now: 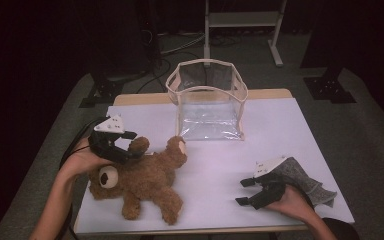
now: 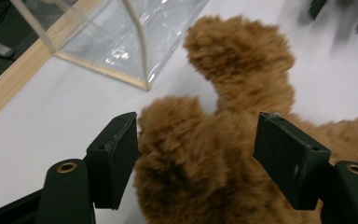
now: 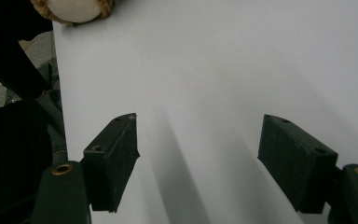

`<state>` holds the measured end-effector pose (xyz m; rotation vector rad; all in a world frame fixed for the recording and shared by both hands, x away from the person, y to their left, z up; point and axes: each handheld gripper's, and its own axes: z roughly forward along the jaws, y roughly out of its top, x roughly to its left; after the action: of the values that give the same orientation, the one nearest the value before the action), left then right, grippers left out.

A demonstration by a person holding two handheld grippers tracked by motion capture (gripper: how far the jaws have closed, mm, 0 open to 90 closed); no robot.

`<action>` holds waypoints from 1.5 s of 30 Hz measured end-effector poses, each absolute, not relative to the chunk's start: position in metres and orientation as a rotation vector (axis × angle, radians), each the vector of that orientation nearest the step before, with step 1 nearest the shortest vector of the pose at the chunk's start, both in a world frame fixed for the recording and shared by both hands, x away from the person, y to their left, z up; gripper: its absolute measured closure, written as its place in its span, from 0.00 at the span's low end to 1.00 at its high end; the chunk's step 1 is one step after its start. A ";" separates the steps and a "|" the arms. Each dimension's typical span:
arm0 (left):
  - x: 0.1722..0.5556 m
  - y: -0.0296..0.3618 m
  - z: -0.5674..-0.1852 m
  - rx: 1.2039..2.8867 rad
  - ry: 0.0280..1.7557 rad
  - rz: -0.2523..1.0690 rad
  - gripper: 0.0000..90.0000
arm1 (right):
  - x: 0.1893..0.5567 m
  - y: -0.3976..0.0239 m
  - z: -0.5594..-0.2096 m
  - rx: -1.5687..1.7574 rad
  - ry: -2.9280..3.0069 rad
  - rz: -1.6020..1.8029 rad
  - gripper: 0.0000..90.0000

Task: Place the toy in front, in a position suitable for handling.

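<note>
My left gripper (image 2: 196, 154) jaws straddle the teddy bear's (image 1: 140, 182) arm (image 2: 177, 140), not yet pinching, to lift it toward the clear bag (image 1: 207, 102); right gripper (image 3: 198, 163) open, idle.

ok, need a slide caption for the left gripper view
Left tool straddling a brown teddy bear on the white table, its pads barely touching the fur; clear bag beyond.

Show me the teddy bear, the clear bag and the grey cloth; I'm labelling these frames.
teddy bear (image 1: 145, 180): high view, on its brown belly.
clear bag (image 1: 207, 122): high view, on its front plastic wall.
grey cloth (image 1: 305, 181): high view, on its middle fold.
</note>
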<state>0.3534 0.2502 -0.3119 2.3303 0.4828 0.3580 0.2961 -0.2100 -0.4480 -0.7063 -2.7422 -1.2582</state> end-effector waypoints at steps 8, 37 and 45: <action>0.361 0.249 -0.327 2.367 0.500 0.350 0.46 | 0.292 -0.196 -0.446 -0.645 -2.748 -1.265 0.30; 0.360 0.252 -0.320 2.381 0.535 0.352 0.75 | 0.301 -0.028 -0.439 -0.343 -2.581 -1.225 0.32; 0.362 0.253 -0.319 2.383 0.543 0.336 0.75 | 0.300 -0.014 -0.445 -0.323 -2.555 -1.190 0.54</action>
<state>0.3622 0.2527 -0.3187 2.3828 0.5429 0.3356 0.3003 -0.0140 -0.4452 -0.3226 -2.5553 -1.1904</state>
